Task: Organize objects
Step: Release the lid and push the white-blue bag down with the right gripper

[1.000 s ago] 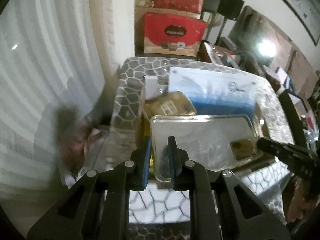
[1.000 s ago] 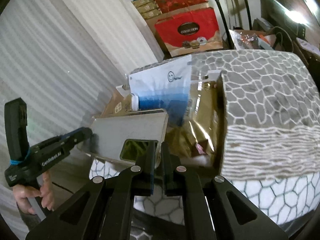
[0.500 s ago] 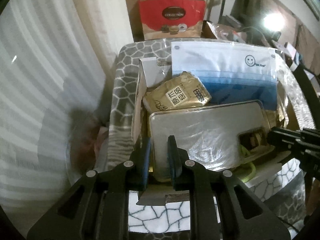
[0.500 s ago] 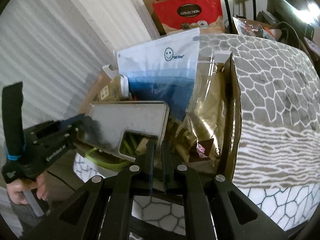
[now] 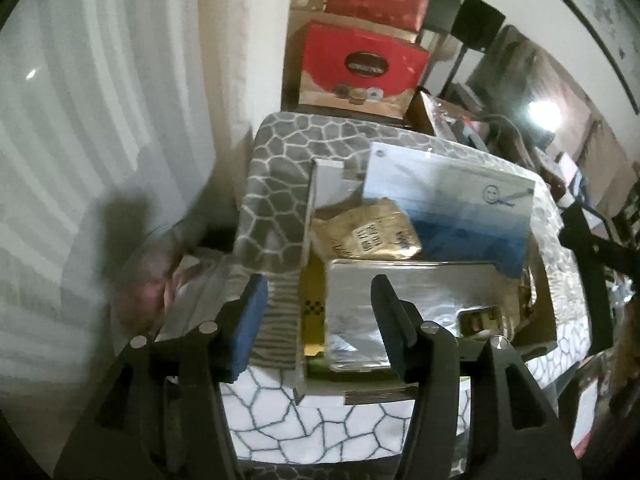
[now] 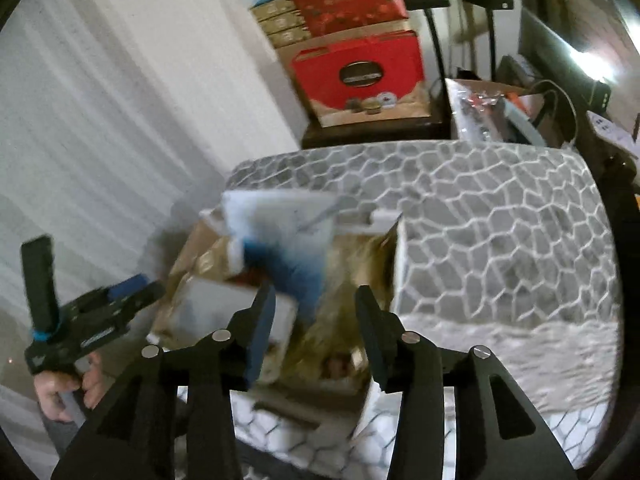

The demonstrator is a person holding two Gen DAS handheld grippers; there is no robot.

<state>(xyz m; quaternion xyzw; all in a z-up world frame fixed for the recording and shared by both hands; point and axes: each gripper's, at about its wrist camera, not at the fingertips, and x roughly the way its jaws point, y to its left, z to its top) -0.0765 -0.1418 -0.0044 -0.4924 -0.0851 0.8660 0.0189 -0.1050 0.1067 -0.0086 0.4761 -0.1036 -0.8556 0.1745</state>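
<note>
A flat silver foil pouch [image 5: 404, 300] with a small window lies on top of the contents of an open cardboard box [image 5: 376, 394]. Behind it sit a gold packet [image 5: 372, 232] and a blue-and-white bag pack [image 5: 460, 208]. My left gripper [image 5: 320, 320] has its jaws opening; the pouch's near-left corner lies between them, untouched by the pads. My right gripper [image 6: 316, 328] is opening too, and the blurred pouch [image 6: 216, 304] pokes past its left finger without being pressed. A gold bag [image 6: 352, 280] stands beyond it. Each view catches the other gripper, the left [image 6: 92, 320] and the right [image 5: 592, 248].
The box stands on a grey-and-white stone-patterned cloth [image 6: 500, 220]. Red gift boxes [image 5: 360, 64] are stacked behind it, and a white curtain [image 5: 100, 120] hangs on the left. Cluttered goods and a lamp fill the right. A person's hand [image 6: 60, 392] holds the left gripper's handle.
Both grippers were shut on the silver pouch's near corners; both have now opened and let it go. The pouch has sunk lower into the box, and the right gripper drew back.
</note>
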